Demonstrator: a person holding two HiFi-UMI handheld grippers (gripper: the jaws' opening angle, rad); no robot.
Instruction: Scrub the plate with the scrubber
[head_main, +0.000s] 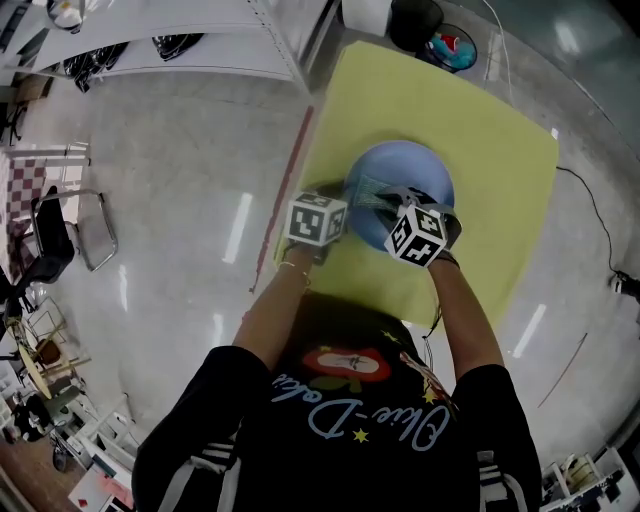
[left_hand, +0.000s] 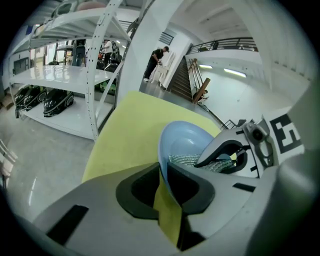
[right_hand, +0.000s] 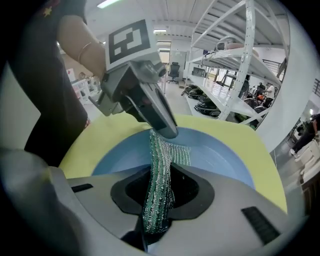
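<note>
Forearms (head_main: 275, 315) reach from a black shirt (head_main: 340, 450) toward 12 o'clock in the head view, each hand carrying a tool. The left hand-held gripper (left_hand: 162, 172) has its jaws pressed together on the rim of the blue plate (head_main: 400, 165), pinching it at the plate's 9 o'clock edge. The right hand-held gripper (right_hand: 159, 187) comes in at the plate's 6 o'clock and is clamped on the green mesh scrubber (right_hand: 160, 165). From those jaws the scrubber stretches across the plate's face, and its far end lies just at the left tool's tip. The plate rests near the middle of the yellow surface (head_main: 490, 130), which spreads past it to 12 and 3 o'clock. Pale glossy floor (head_main: 170, 180) surrounds the surface, and white shelving (head_main: 180, 40) stands well apart at 11 o'clock.
</note>
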